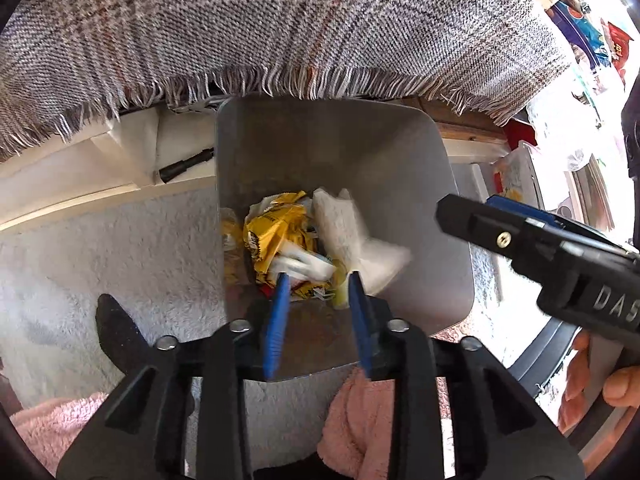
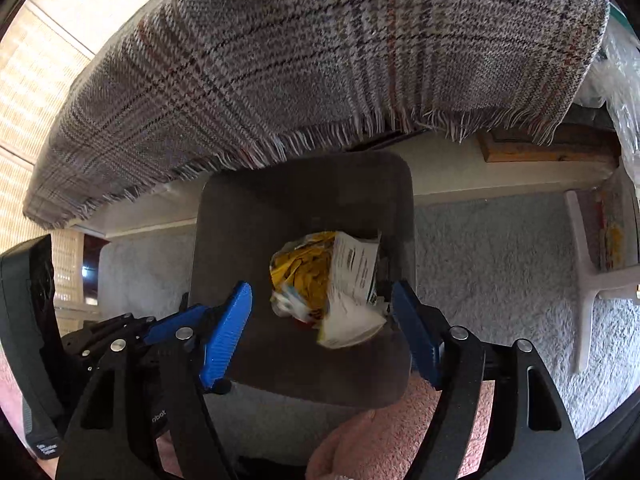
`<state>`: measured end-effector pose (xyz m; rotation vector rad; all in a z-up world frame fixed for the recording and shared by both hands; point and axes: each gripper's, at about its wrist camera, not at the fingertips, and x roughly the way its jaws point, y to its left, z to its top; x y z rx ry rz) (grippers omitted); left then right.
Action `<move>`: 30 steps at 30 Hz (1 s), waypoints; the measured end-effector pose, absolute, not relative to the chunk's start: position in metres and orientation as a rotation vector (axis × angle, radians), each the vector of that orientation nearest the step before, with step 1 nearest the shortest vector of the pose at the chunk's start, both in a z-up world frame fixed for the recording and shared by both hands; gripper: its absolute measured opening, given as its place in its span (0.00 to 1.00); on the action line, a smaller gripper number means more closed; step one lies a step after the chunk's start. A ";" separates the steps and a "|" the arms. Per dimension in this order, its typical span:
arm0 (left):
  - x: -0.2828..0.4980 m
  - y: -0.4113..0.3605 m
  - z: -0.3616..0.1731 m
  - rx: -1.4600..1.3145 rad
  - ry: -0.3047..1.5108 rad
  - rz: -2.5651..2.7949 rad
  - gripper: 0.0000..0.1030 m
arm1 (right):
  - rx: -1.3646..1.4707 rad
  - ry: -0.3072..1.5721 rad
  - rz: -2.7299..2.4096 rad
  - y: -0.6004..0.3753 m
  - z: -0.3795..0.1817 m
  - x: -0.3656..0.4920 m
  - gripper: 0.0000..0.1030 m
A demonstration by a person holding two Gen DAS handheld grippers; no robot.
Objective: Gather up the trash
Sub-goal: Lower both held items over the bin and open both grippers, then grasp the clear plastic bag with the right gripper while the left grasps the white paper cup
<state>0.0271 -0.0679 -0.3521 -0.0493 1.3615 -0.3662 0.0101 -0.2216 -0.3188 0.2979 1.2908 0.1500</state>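
We read "DAS" in raised letters on the black body of the right hand-held gripper [image 1: 460, 216], cut off at the frame edge. On the right wrist view, "nboot" runs up the black arm of that gripper. The printed paper [image 2: 354, 280] in the bin [image 2: 224, 216] carries lines too small to read.

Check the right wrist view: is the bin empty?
No: the bin holds yellow wrappers and printed paper.

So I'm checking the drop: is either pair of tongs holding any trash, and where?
Nothing is held. Both the left tongs and right tongs stand open over the trash bin.
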 end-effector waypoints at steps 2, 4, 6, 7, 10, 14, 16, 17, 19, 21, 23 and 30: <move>0.027 -0.066 -0.350 -0.035 1.351 -0.350 0.43 | 0.293 1.280 0.137 -0.224 -0.315 0.009 0.78; 0.026 -0.063 -0.347 -0.037 1.341 -0.339 0.51 | 0.282 1.266 0.118 -0.227 -0.311 0.007 0.88; 0.025 -0.060 -0.343 -0.039 1.330 -0.335 0.65 | 0.274 1.251 0.099 -0.231 -0.307 0.004 0.93; 0.024 -0.059 -0.340 -0.036 1.321 -0.331 0.69 | 0.271 1.248 0.092 -0.233 -0.306 0.004 0.97; 0.021 -0.057 -0.332 -0.017 1.299 -0.328 0.84 | 0.267 1.260 0.100 -0.239 -0.304 0.002 0.97; 0.021 -0.054 -0.317 -0.024 1.296 -0.349 0.88 | 0.289 1.234 0.099 -0.252 -0.292 -0.002 0.97; 0.023 -0.050 -0.304 -0.040 1.282 -0.345 0.89 | 0.319 1.204 0.100 -0.261 -0.278 -0.002 0.97; 0.024 -0.047 -0.297 -0.045 1.271 -0.343 0.89 | 0.325 1.182 0.095 -0.266 -0.269 -0.001 0.97; 0.027 -0.042 -0.281 -0.050 1.246 -0.340 0.89 | 0.329 1.138 0.091 -0.274 -0.250 0.002 0.97; 0.034 -0.035 -0.263 -0.071 1.223 -0.335 0.90 | 0.332 1.089 0.092 -0.281 -0.227 0.006 0.97; 0.043 -0.028 -0.245 -0.091 1.200 -0.336 0.91 | 0.329 1.049 0.090 -0.286 -0.208 0.012 0.97; 0.087 -0.018 -0.195 -0.093 1.110 -0.319 0.92 | 0.300 0.981 0.097 -0.287 -0.167 0.050 0.97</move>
